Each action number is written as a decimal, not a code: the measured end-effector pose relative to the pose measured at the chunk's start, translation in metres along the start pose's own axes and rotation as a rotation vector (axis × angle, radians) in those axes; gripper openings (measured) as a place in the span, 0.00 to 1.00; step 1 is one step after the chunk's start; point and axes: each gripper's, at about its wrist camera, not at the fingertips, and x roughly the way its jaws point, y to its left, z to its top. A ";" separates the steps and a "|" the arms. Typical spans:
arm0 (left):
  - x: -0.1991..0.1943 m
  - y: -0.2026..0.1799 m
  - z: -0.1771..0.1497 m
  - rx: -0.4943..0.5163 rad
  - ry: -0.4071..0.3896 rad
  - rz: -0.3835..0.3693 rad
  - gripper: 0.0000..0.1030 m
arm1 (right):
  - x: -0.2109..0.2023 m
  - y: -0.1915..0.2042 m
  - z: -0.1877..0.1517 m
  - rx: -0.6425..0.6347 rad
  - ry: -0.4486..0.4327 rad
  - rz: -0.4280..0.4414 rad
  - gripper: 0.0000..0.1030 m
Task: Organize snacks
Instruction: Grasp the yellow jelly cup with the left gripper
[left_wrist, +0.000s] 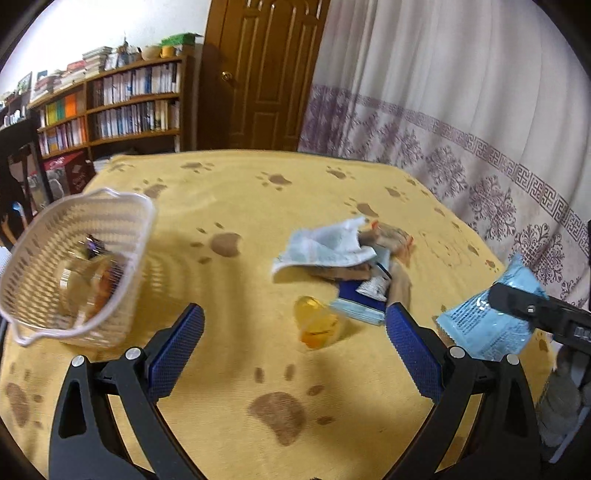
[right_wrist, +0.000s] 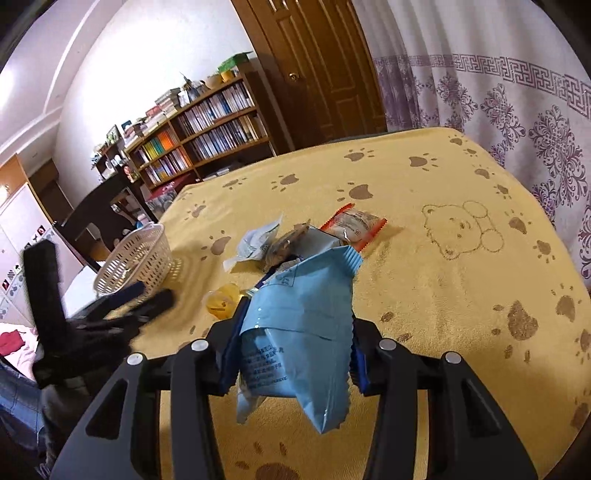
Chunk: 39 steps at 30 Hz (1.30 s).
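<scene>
The right tongs (right_wrist: 295, 332) are pinching a light blue snack packet (right_wrist: 295, 332) between their blue pads, holding it clear of the counter (right_wrist: 443, 295); from the left wrist view the same packet (left_wrist: 484, 321) hangs at the far right, just beside the left tongs' right finger. The left tongs (left_wrist: 295, 325) are spread wide and hold nothing, hovering over the counter with a small yellow jelly cup (left_wrist: 317, 323) lying between their fingertips, a little ahead. Beyond the cup sits a loose pile of snacks (left_wrist: 351, 258): white, dark blue and brown wrappers, with an orange-edged packet (right_wrist: 354, 225) at its far side. A white slatted basket (left_wrist: 122, 229) stands to the left of the left tongs, near the counter's edge, with a few items inside that are too blurred to name. The counter is covered by a yellow cloth (left_wrist: 258, 206) printed with brown paw marks and a bear outline. Behind it are a wooden bookshelf (left_wrist: 122, 103) full of books, a brown door (left_wrist: 262, 70), and a white curtain (left_wrist: 461, 92) with purple patterning.
</scene>
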 end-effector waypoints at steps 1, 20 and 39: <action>0.005 -0.003 -0.001 -0.001 0.009 -0.002 0.95 | -0.001 0.000 -0.001 0.000 -0.001 0.007 0.45; 0.063 -0.006 -0.015 -0.077 0.095 -0.056 0.62 | 0.006 -0.005 -0.010 0.007 0.031 0.025 0.45; 0.054 -0.022 -0.016 -0.007 0.056 -0.021 0.44 | 0.008 -0.007 -0.013 0.012 0.040 0.030 0.45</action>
